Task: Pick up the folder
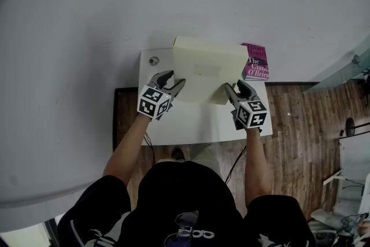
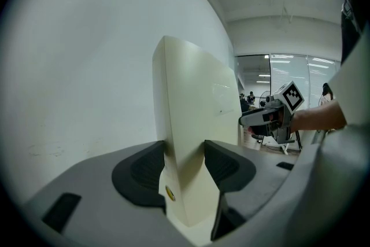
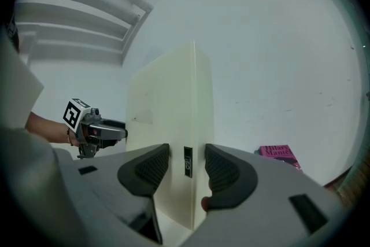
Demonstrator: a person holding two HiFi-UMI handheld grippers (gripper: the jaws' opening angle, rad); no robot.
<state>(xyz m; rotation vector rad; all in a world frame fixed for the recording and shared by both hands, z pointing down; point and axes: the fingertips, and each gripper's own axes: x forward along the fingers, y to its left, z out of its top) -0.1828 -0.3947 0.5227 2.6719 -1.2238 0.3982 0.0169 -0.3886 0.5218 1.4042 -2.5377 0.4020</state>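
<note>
The folder (image 1: 207,69) is a thick cream box file, held between both grippers over the far part of the small white table (image 1: 191,124). My left gripper (image 1: 173,85) is shut on its left end, with both dark pads against its faces in the left gripper view (image 2: 184,168). My right gripper (image 1: 234,89) is shut on the right end, its pads on either side of the spine (image 3: 186,168). The folder (image 2: 196,107) stands upright on edge between the jaws. In the right gripper view the folder (image 3: 167,107) shows a small dark label on its spine.
A pink book (image 1: 255,62) lies at the table's far right corner, also in the right gripper view (image 3: 280,153). A small round fitting (image 1: 154,60) sits at the table's far left corner. A pale wall rises behind the table; wooden floor (image 1: 300,136) lies to the right.
</note>
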